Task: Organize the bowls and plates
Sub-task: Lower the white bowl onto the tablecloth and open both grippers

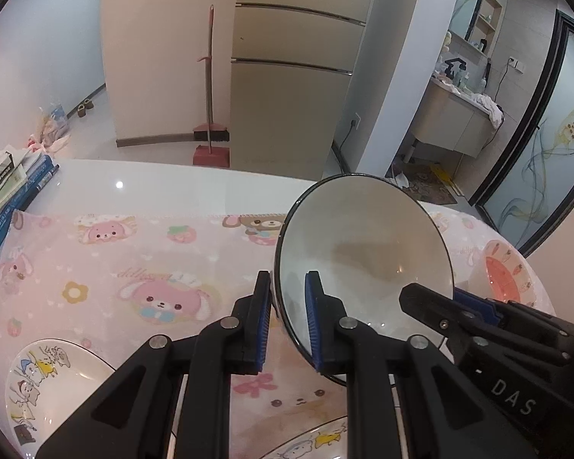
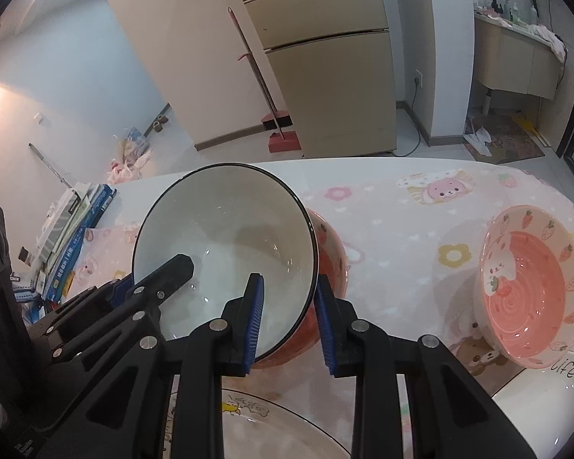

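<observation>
Left gripper (image 1: 287,321): fingers pinch the left rim of the white bowl (image 1: 363,248), one blue pad inside the wall, the other outside.
Right gripper (image 2: 289,321): fingers straddle the right rim of the same white bowl (image 2: 225,244); the left pad lies on the inner wall, the right pad on the outer side against the red bowl (image 2: 325,252) beneath. Whether both pads press firmly cannot be told.
White bowl: black-rimmed, tilted with its opening toward the cameras, held between the two grippers above the middle of the tabletop (image 1: 153,179); it sits nested in the red bowl, whose side shows behind and below it.
Cartoon plates: one (image 1: 53,378) near the tabletop's near left edge, another (image 2: 271,424) just under the right gripper at the near edge.
White dish with lettering (image 2: 547,394): near right corner, touching the strawberry bowl's base.
Strawberry bowl (image 2: 532,290): pink, tipped on its side, toward the right edge, well apart from the grippers.
Cloth (image 1: 153,260): pink, animal print, covering most of the tabletop.
Books (image 1: 7,199): stacked at the far left edge.
Beyond the tabletop: fridge (image 1: 294,88), broom and dustpan (image 1: 210,145) beside it.
</observation>
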Demonstrator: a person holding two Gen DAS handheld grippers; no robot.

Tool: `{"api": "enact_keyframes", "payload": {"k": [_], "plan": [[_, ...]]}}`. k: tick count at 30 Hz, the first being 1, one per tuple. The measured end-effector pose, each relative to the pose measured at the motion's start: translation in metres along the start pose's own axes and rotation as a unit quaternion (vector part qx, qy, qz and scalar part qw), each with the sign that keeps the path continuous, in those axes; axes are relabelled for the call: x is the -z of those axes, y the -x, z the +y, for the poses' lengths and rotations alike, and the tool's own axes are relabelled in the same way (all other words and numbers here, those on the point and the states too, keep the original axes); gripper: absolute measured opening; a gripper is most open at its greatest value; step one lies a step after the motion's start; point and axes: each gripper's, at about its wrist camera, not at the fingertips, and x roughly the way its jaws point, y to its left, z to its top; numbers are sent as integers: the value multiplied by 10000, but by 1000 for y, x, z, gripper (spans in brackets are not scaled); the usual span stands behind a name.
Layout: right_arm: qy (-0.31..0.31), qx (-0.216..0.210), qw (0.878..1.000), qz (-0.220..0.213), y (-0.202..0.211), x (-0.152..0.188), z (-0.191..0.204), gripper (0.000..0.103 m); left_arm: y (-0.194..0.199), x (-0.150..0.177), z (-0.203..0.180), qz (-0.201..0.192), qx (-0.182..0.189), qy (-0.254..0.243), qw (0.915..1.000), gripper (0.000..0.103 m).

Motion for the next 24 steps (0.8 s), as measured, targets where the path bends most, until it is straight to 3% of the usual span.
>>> {"api": "enact_keyframes", "payload": {"k": [11, 22, 24], "plan": [[210, 459, 9987, -119, 0, 0, 1, 30, -5, 6, -15, -156, -247, -187, 9994, 15], [-25, 123, 9999, -50, 3, -4, -12, 31, 2, 7, -13, -314, -195, -184, 9991, 15], [-68, 77, 9998, -145, 11, -7, -14, 40, 9, 5, -15, -434, -161, -228, 9987, 20]]}}
